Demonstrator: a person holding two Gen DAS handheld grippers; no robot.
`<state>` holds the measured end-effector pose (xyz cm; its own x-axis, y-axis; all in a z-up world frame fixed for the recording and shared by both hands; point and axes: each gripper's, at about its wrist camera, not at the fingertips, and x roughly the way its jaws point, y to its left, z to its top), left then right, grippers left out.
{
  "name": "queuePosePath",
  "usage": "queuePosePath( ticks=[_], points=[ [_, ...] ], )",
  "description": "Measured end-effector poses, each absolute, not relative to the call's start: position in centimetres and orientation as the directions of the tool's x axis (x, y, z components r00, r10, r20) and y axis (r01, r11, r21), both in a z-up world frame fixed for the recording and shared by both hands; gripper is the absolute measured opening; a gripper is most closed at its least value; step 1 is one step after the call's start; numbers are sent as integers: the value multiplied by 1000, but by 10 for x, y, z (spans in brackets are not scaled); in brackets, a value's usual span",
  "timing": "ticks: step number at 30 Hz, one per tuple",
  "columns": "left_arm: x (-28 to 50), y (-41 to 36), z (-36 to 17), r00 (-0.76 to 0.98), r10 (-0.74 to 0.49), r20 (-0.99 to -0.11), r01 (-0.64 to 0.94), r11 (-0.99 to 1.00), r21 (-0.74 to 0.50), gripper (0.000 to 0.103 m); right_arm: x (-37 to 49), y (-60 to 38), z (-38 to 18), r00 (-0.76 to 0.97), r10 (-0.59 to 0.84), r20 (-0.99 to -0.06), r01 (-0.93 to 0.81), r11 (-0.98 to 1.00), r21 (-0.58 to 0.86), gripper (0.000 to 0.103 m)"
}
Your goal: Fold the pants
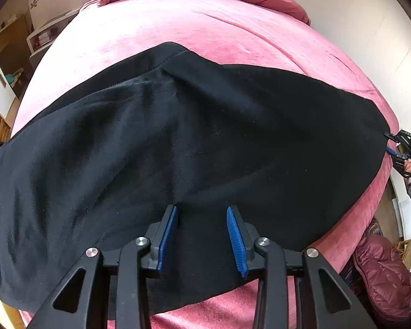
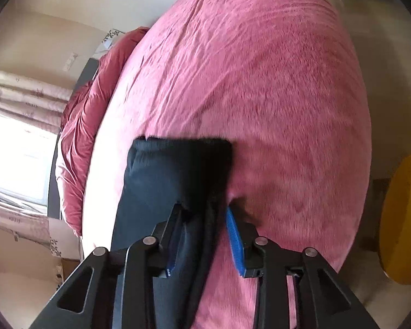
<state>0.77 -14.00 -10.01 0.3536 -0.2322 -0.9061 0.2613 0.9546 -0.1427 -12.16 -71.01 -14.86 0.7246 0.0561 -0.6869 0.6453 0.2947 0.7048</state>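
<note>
Left gripper (image 1: 201, 235) jaws parted, angled steeply downward, right gripper (image 2: 202, 235) jaws parted, tilted down

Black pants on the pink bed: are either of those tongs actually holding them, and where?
Neither grips. The left tongs stand open over the black fabric pants; the right tongs are open too, one end of the pants loose between them.

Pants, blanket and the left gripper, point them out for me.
pants (image 1: 178, 137), left wrist view, middle of the black fabric
blanket (image 1: 205, 27), left wrist view, bare pink stretch
left gripper (image 1: 202, 213), left wrist view, between its fingertips
</note>
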Motion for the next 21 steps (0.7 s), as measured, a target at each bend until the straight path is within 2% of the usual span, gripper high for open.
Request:
queuePosePath(
  ticks=[8, 10, 12, 18, 21],
  points=[
    [8, -119, -104, 334, -257, -907, 221, 957, -189, 39, -101, -725, -160, 741, 65, -668, 626, 291, 723, 33],
    [10, -116, -106, 327, -264, -907, 211, 956, -202, 39, -95, -726, -155, 729, 69, -681, 631, 317, 708, 28],
    [13, -113, -108, 320, -270, -908, 201, 956, -213, 39, -89, -726, -145, 713, 65, -698, 634, 366, 681, 23],
    [17, -105, -110, 317, -280, -906, 193, 954, -227, 39, -82, -719, -116, 723, 55, -688, 598, 449, 664, 20],
    [23, -102, -113, 308, -284, -908, 188, 954, -234, 39, -77, -711, -94, 756, 80, -650, 533, 501, 682, 19]
  ],
)
